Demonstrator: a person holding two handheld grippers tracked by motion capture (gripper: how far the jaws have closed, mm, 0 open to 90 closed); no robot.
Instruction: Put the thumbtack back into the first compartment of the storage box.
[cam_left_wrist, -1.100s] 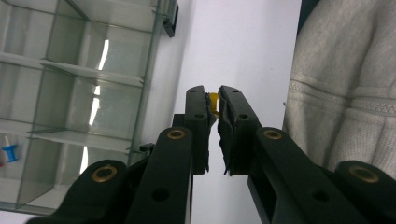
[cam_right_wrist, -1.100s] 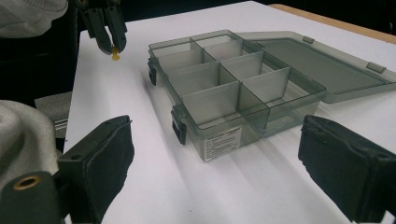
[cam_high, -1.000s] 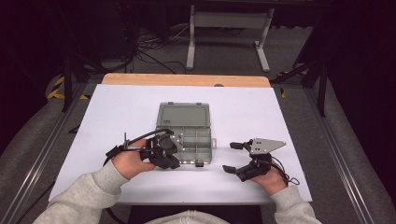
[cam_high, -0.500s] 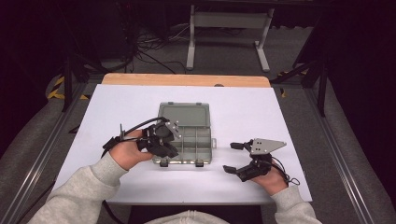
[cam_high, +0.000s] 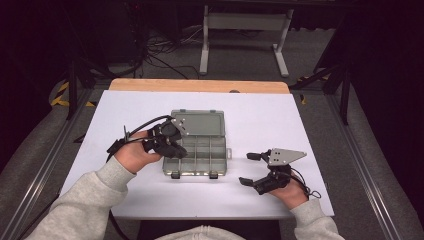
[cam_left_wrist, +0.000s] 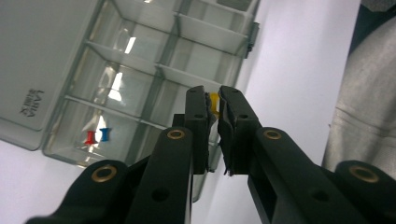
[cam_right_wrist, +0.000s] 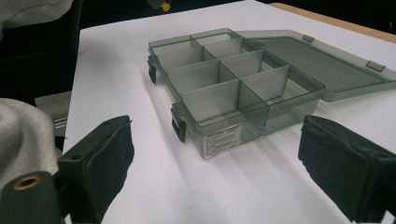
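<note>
A clear grey compartment box (cam_high: 205, 152) lies open at the middle of the white table (cam_high: 280, 120), its lid (cam_high: 202, 122) folded flat toward the far side. My left gripper (cam_high: 177, 149) hovers over the box's left part. In the left gripper view my left gripper (cam_left_wrist: 213, 99) is shut on a small yellow pushpin (cam_left_wrist: 214, 105). A red pushpin (cam_left_wrist: 90, 136) and a blue pushpin (cam_left_wrist: 105, 134) stand together in one compartment of the box (cam_left_wrist: 140, 79). My right gripper (cam_high: 250, 168) rests open on the table to the right of the box, holding nothing. The right gripper (cam_right_wrist: 224, 163) faces the box (cam_right_wrist: 224, 84) from its latch side.
Two dark latches (cam_right_wrist: 179, 127) stick out from the box's front wall. White tabletop stretches right of the box and along the near edge (cam_high: 215, 200). A wooden strip (cam_high: 200, 85) borders the table's far side, with a metal stand (cam_high: 245, 22) on the floor behind.
My left gripper has moved away from the person, from the box's near-left corner to above its left compartments. The right gripper has stayed in place.
</note>
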